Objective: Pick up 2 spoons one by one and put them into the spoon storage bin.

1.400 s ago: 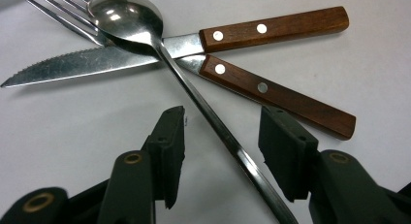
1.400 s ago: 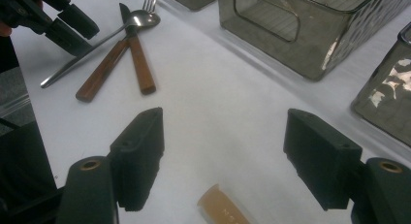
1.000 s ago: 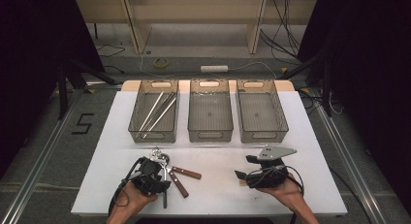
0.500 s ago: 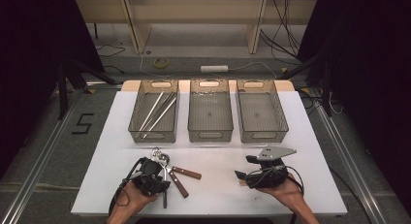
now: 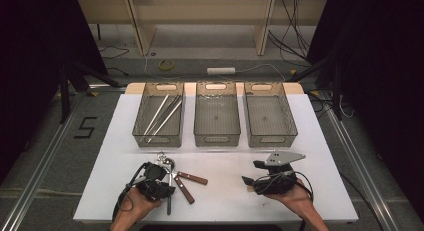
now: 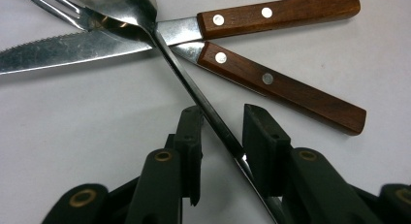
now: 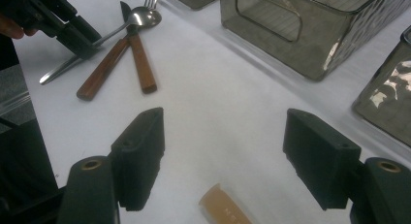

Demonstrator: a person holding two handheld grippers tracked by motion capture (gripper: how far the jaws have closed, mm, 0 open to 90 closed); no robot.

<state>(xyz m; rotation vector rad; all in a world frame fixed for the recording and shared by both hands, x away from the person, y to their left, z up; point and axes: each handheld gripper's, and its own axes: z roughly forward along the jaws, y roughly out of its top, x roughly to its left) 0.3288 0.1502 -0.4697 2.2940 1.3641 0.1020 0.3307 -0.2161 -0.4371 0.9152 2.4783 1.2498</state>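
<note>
1. Slim polished steel spoon [image 6: 145,20] lies on the white bench [image 5: 225,191], near-left, bowl crossed over two wood-handled steak knives [image 6: 271,78] and a steel fork [image 6: 53,3].
2. Likely light, rigid, slick; thin handle sits flat, so pinch mid-handle, clear of the pile.
3. Left tongs [image 6: 220,136] straddle that handle, spread, not yet clamped.
4. Right tongs [image 7: 223,156] wide apart, nothing between them, near-right.
5. Three smoky clear plastic bins [image 5: 216,136] behind.

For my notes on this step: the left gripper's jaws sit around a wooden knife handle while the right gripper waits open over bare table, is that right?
Not quite. In the left gripper view, the left gripper straddles the spoon handle, jaws open on either side; the knives lie beyond. The right gripper does wait open over the table.
</note>
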